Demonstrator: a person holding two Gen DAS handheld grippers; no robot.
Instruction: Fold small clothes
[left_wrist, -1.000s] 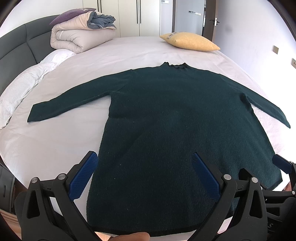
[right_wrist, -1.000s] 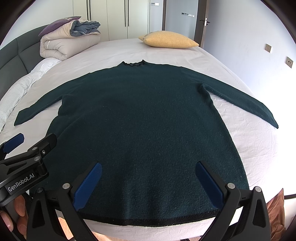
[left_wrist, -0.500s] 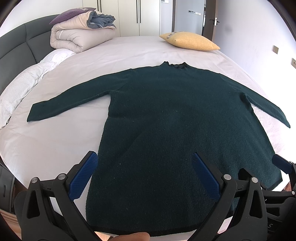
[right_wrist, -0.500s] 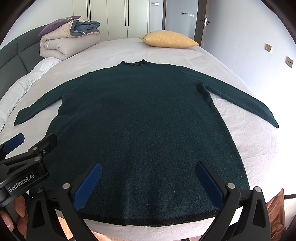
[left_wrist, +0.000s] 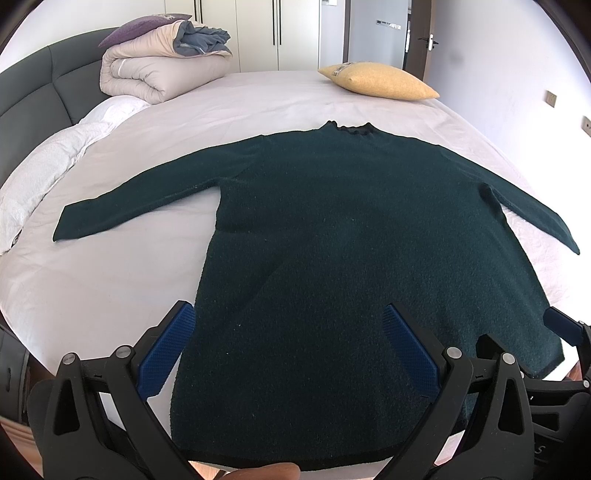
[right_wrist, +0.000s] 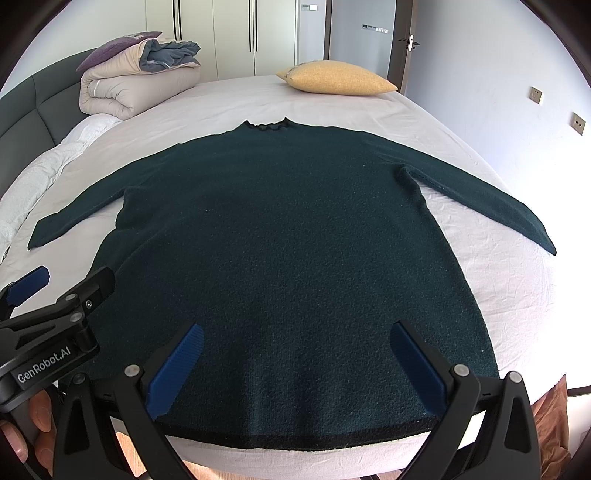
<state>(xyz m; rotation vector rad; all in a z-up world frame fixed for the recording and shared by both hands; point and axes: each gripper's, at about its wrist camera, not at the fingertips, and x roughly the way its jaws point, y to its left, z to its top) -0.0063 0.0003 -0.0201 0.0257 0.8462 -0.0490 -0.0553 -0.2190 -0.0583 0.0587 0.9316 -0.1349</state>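
Left gripper (left_wrist: 286, 347): jaws apart, empty, at 6 o'clock of its view over the hem's left part. Sweater (left_wrist: 354, 258): dark green, flat on the bed (left_wrist: 110, 295), sleeves spread toward 9 and 3 o'clock, collar at 12. Duvet (left_wrist: 159, 74) at 11 o'clock; pillow (left_wrist: 376, 81) at 1 o'clock. Right gripper (right_wrist: 295, 365): jaws apart, empty, above the hem.
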